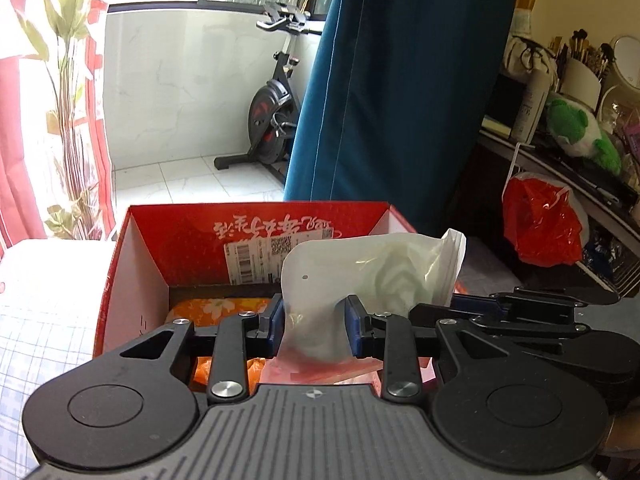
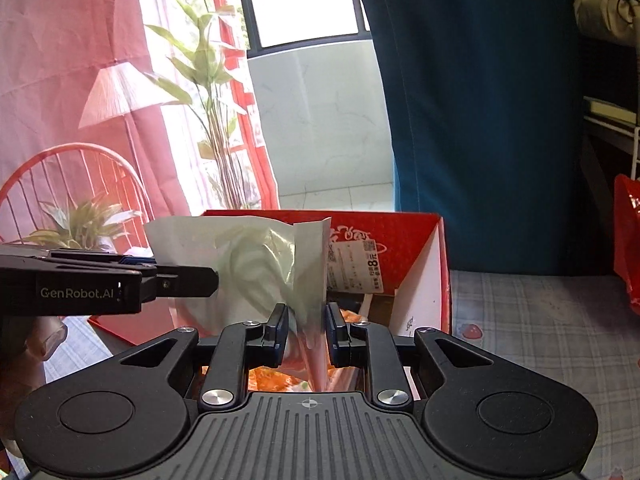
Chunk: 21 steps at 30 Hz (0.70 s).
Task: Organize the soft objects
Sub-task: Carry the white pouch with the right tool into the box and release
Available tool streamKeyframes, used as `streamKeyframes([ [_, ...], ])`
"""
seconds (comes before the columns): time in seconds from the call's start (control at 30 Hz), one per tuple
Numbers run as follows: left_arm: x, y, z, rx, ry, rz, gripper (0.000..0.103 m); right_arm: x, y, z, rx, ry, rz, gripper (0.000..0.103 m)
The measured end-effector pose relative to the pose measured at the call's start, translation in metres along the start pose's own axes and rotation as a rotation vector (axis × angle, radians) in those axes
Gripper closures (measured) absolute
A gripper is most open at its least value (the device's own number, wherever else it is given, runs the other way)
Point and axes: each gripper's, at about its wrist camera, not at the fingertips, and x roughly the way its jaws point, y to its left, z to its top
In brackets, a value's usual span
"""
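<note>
Both grippers sit closest to the lens, each narrowed onto the same one translucent plastic pouch point(image 1: 368, 268). From the left wrist view, the left gripper point(image 1: 314, 326) pinches the pouch's lower end between its two blue pads, and the pouch rises toward one o'clock, bulging with something pale and coiled inside; what that is I cannot make out through the film. The right gripper point(image 1: 516, 308) reaches in from three o'clock in that view, its fingers ending against the pouch's right side. From the right wrist view, the right gripper point(image 2: 307, 326) clamps a folded edge of the pouch, while the left gripper comes in from nine o'clock.

One red cardboard box point(image 1: 180, 236) stands open just behind and below the pouch, at twelve o'clock in both views, with one white printed label point(image 1: 256, 260) on its inner far wall. Inside it lies orange floral fabric point(image 1: 212, 308), seemingly one piece. The pouch hangs above the box opening, held off the fabric.

The box rests on one checked cloth point(image 2: 540, 320). Farther off at twelve o'clock stand one exercise bike point(image 1: 272, 104) and one blue curtain point(image 1: 400, 80); at three o'clock are one green plush toy point(image 1: 576, 128) and one red plastic bag point(image 1: 540, 220).
</note>
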Motion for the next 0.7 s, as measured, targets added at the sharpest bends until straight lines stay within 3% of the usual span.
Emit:
streamKeyframes([
  [0.2, 0.032, 0.013, -0.006, -0.059, 0.083, -0.003, 0.071, 0.030, -0.010, -0.006, 0.021, 0.095, -0.015, 0.084],
  [0.33, 0.043, 0.016, -0.008, -0.081, 0.097, -0.017, 0.070, 0.040, -0.009, -0.010, -0.007, 0.102, -0.059, 0.082],
  [0.47, 0.033, 0.010, -0.008, -0.013, 0.039, 0.002, 0.046, 0.037, -0.009, -0.015, -0.013, 0.079, -0.087, 0.074],
  [0.7, -0.005, 0.014, -0.014, 0.003, -0.027, 0.006, 0.046, 0.010, 0.003, -0.018, -0.068, 0.016, -0.102, 0.074],
])
